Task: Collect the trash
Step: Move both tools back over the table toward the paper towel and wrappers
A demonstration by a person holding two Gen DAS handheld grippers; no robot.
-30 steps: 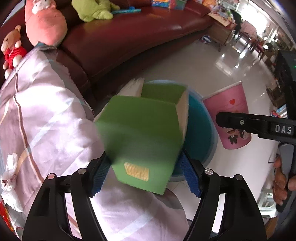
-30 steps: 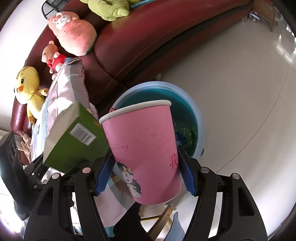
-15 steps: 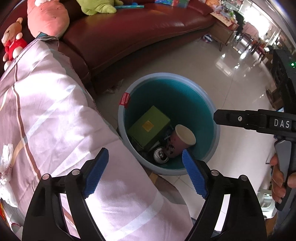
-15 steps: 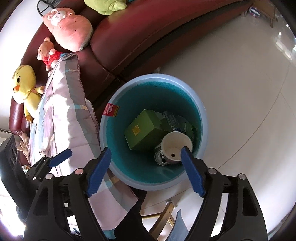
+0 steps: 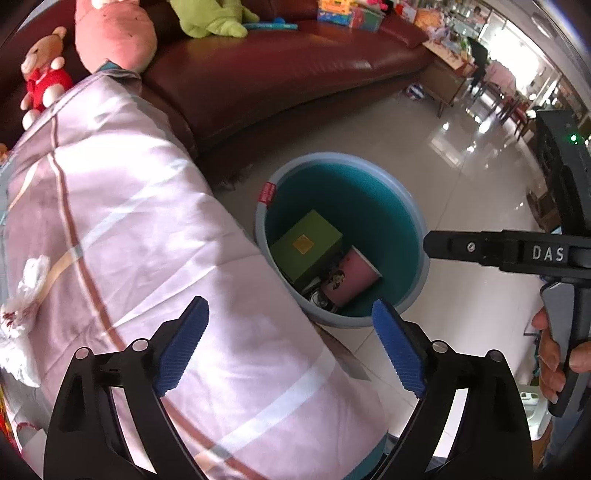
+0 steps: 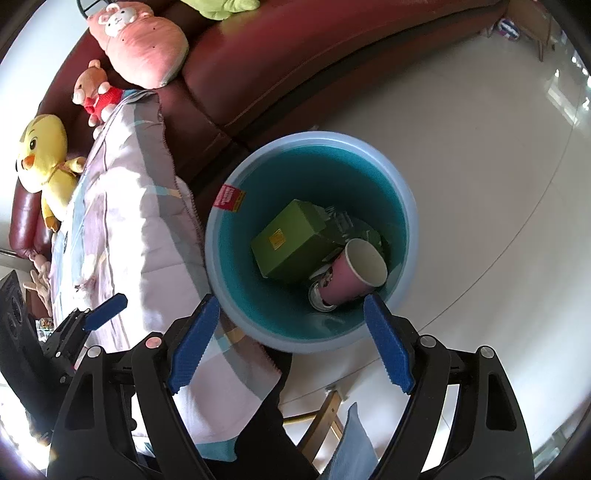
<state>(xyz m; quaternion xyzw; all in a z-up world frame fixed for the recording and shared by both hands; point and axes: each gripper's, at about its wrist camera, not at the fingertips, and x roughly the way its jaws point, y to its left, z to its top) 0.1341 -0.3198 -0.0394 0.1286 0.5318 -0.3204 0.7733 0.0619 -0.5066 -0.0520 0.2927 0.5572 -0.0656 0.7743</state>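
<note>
Left tool (image 5: 290,343): released, empty, above the bin (image 5: 415,218).
Right tool (image 6: 291,339): released, empty, nearer the bin's rim.
Crumpled tissue (image 5: 22,295): on the quilt (image 5: 147,221), left of the bin, nearest the left tool.

White letters "DAS" stood on the black body of the right gripper (image 5: 546,254), seen from the left wrist view. A red tag (image 6: 229,198) on the rim of the blue bin (image 6: 408,206) carried print too small to read. The green box (image 6: 291,240) inside the bin had a yellow-orange label (image 6: 276,236), its text illegible. The pink paper cup (image 5: 349,275) showed a cartoon figure, but no readable writing in either view. Boxes on the sofa (image 5: 347,16) were too blurred to read.
</note>
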